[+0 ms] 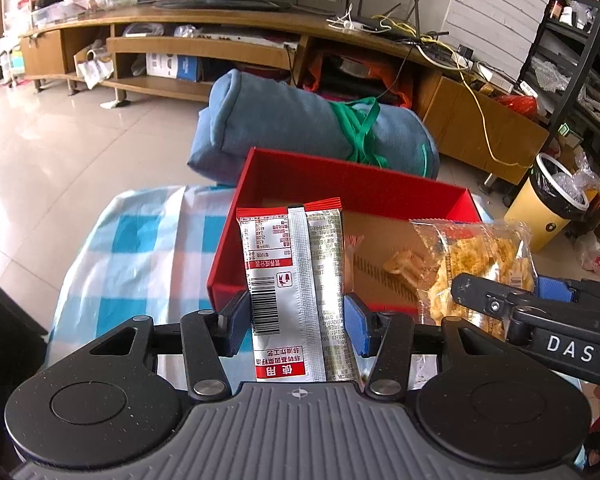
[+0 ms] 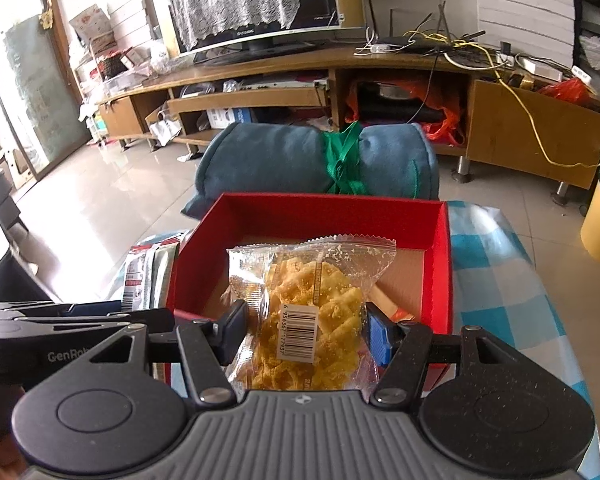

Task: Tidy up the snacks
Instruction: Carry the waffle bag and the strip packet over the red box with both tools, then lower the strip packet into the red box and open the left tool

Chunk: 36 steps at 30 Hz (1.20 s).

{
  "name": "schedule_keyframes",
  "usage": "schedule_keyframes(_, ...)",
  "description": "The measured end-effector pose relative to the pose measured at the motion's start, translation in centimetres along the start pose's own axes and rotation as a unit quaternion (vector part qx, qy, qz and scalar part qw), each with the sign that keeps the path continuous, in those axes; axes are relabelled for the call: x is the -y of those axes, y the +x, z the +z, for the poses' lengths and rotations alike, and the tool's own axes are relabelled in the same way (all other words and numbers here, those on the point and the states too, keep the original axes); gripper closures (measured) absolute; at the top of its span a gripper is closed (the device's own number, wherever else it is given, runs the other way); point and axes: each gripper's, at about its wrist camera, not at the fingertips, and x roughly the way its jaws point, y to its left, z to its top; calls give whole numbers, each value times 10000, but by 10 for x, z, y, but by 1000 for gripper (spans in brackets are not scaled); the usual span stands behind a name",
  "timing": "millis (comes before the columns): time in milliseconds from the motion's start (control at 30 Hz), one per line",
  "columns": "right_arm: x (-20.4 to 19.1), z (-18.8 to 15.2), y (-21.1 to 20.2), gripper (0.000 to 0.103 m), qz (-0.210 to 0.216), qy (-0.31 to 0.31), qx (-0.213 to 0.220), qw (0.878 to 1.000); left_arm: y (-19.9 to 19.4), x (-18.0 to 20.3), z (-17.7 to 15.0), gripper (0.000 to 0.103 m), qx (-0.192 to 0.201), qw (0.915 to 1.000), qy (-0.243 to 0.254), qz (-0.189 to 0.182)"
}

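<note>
2 grippers are both clamped on snacks. The left gripper [image 1: 296,316] pinches a red-and-silver sachet [image 1: 296,280] upright between its pads, with the red box [image 1: 228,264] just ahead of its fingertips. The right gripper [image 2: 306,330] squeezes a clear bag of yellow crisps [image 2: 312,300], which sticks forward over the box's near wall [image 2: 188,280]. Beyond the box lies a rolled blue blanket [image 2: 268,156] on the checked tablecloth [image 2: 496,280].

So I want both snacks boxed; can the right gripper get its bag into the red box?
Probably yes: the right gripper holds the bag just above the red box, whose open top looks unobstructed.
</note>
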Motion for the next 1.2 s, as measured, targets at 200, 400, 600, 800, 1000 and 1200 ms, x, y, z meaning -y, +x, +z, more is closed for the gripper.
schedule_keyframes(200, 7, 10, 6, 47, -42, 110, 90, 9999, 7, 4, 14, 45, 57, 10000, 15, 9)
schedule_keyframes(400, 13, 19, 14, 47, -83, 209, 135, 9997, 15, 9, 28, 45, 151, 9999, 10, 26)
schedule_keyframes(600, 20, 27, 23, 47, -147, 309, 141, 9993, 25, 16, 40, 45, 202, 9997, 89, 81)
schedule_keyframes(800, 26, 34, 32, 47, -215, 402, 135, 9989, 34, 19, 45, 45, 183, 9996, 147, 145)
schedule_keyframes(1000, 28, 36, 43, 47, -262, 397, 59, 9988, 45, 20, 49, 45, 169, 9993, 180, 263)
schedule_keyframes(1200, 30, 37, 54, 47, -319, 399, -31, 9987, 57, 22, 50, 45, 84, 9991, 230, 333)
